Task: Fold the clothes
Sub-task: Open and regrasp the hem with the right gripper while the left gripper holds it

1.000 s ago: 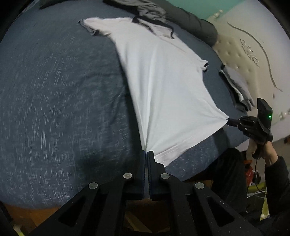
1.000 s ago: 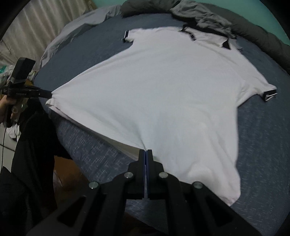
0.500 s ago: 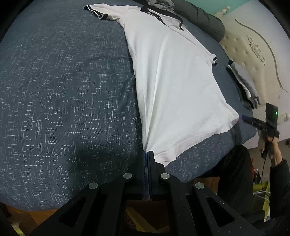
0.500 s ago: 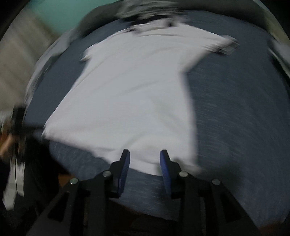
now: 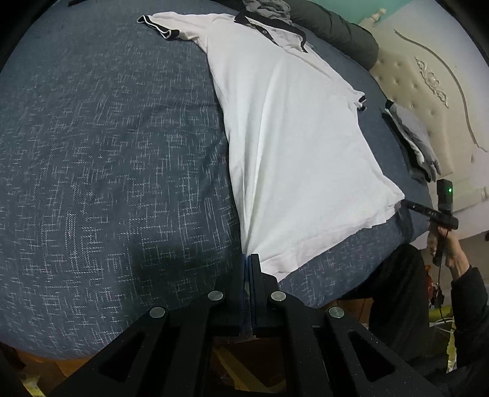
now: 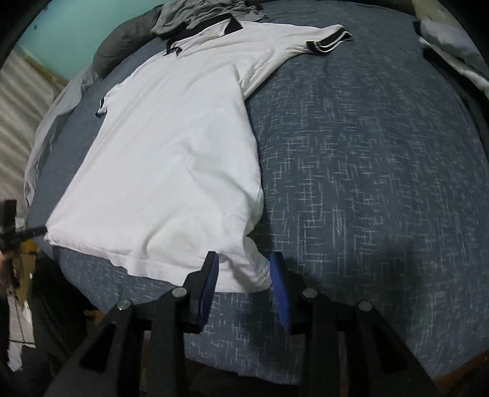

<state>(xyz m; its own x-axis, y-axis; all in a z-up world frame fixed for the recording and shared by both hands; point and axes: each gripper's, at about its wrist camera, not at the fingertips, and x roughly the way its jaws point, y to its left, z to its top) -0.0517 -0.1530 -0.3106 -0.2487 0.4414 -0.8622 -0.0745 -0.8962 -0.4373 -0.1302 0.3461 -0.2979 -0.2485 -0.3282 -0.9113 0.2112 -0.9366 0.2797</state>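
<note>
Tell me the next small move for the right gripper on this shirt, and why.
Probably close the right gripper on the hem corner it straddles. The white shirt lies flat on the bed, the left gripper is shut on the opposite hem corner, and the right jaws, which have just been closing, stand open around the cloth without pinching it. Both corners must be held before folding.

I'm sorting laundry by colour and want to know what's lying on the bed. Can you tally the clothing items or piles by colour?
White: 1, the white polo shirt with black collar and cuffs, spread flat.
Grey: 2, the crumpled grey garment by the collar, and the stack of folded grey clothes near the headboard.
Dark: 1, the dark padded jacket behind the collar.
Total: 4
</note>
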